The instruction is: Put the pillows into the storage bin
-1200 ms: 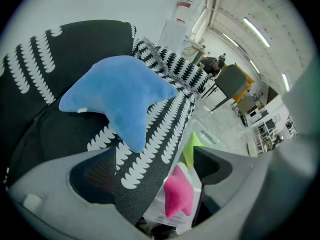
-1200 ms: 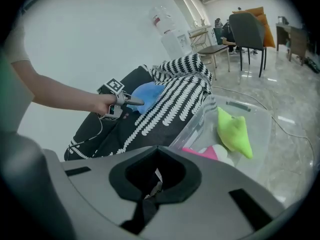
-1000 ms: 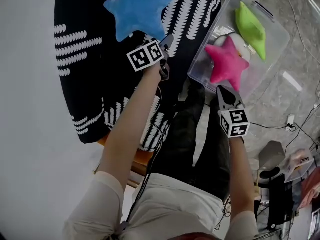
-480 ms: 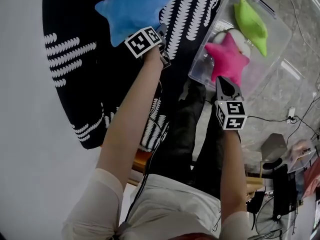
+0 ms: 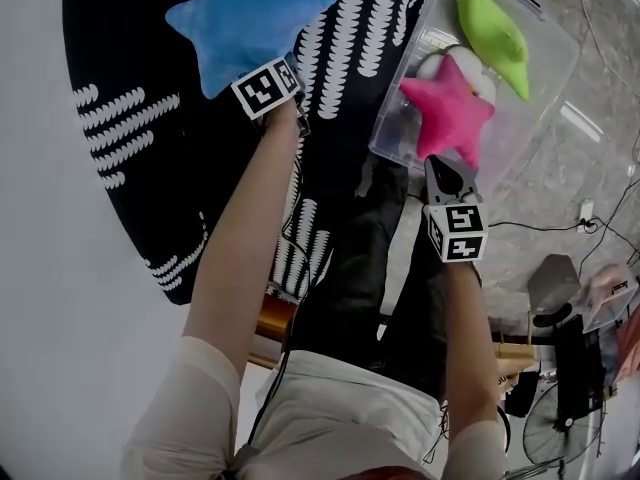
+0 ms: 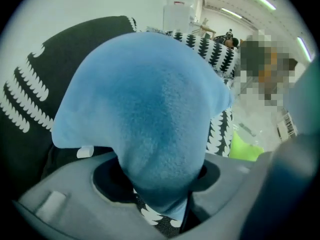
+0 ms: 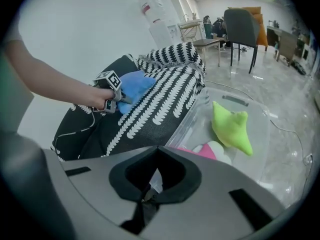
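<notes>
A blue star pillow [image 5: 245, 18] lies on a black cushion with white leaf print [image 5: 150, 168]. My left gripper [image 5: 250, 71] is at its near point. In the left gripper view that point [image 6: 150, 109] fills the gap between the closing jaws [image 6: 160, 184], and both pads press on it. A clear storage bin [image 5: 530, 118] on the floor holds a green pillow [image 5: 490, 33], a pink star pillow [image 5: 447, 108] and something white [image 5: 432, 66]. My right gripper [image 5: 443, 163] is at the pink star's near tip. Its jaws [image 7: 150, 184] look shut, and the pink pillow [image 7: 197, 151] lies just beyond them.
The person's dark-trousered legs [image 5: 360, 268] stand between cushion and bin. Cables [image 5: 540, 230] run over the grey tiled floor to the right. A fan and other gear [image 5: 570, 368] sit at the lower right. A white wall is at the left, and chairs [image 7: 240, 29] stand far back.
My left gripper has moved forward to the blue pillow, and the pillow's near point now sits between its jaws. My right gripper has stayed at the pink pillow by the bin's near edge.
</notes>
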`<act>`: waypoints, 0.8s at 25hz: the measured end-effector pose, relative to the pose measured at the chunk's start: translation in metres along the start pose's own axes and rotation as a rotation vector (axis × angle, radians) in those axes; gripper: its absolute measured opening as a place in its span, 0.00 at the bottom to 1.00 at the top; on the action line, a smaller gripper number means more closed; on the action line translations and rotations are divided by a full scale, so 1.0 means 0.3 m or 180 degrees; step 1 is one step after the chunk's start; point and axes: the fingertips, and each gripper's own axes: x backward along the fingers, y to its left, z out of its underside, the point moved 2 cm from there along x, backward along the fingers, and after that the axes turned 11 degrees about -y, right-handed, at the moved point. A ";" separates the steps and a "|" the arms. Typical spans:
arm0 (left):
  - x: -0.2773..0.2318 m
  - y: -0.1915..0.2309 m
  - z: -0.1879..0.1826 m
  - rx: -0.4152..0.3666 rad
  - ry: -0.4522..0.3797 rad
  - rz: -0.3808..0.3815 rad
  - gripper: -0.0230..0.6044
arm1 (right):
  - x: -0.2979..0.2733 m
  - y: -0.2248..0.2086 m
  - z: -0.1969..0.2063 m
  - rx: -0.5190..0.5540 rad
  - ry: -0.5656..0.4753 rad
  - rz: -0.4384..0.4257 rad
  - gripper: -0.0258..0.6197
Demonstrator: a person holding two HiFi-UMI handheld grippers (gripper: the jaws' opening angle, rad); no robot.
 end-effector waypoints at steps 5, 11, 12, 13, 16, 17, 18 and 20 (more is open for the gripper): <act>0.084 0.025 -0.093 -0.0219 -0.0192 0.0185 0.36 | 0.056 -0.017 -0.030 0.0142 -0.0024 -0.0040 0.04; 0.204 -0.048 -0.132 -0.1088 -0.0366 0.0376 0.35 | 0.130 -0.036 -0.073 0.0290 -0.0118 -0.0118 0.04; 0.222 -0.084 -0.133 -0.1222 -0.0394 0.0454 0.35 | 0.139 -0.042 -0.075 0.0304 -0.0128 -0.0121 0.04; 0.240 -0.123 -0.129 -0.1345 -0.0416 0.0539 0.35 | 0.149 -0.049 -0.075 0.0315 -0.0137 -0.0122 0.04; 0.298 -0.252 -0.084 -0.1656 -0.0461 0.0822 0.35 | 0.197 -0.072 -0.054 0.0330 -0.0154 -0.0124 0.04; 0.317 -0.297 -0.062 -0.1759 -0.0464 0.0917 0.36 | 0.218 -0.080 -0.043 0.0337 -0.0156 -0.0120 0.04; 0.334 -0.341 -0.037 -0.1872 -0.0458 0.1005 0.36 | 0.240 -0.088 -0.031 0.0342 -0.0158 -0.0113 0.04; 0.365 -0.425 0.020 -0.2112 -0.0433 0.1169 0.36 | 0.287 -0.102 -0.004 0.0337 -0.0160 -0.0094 0.04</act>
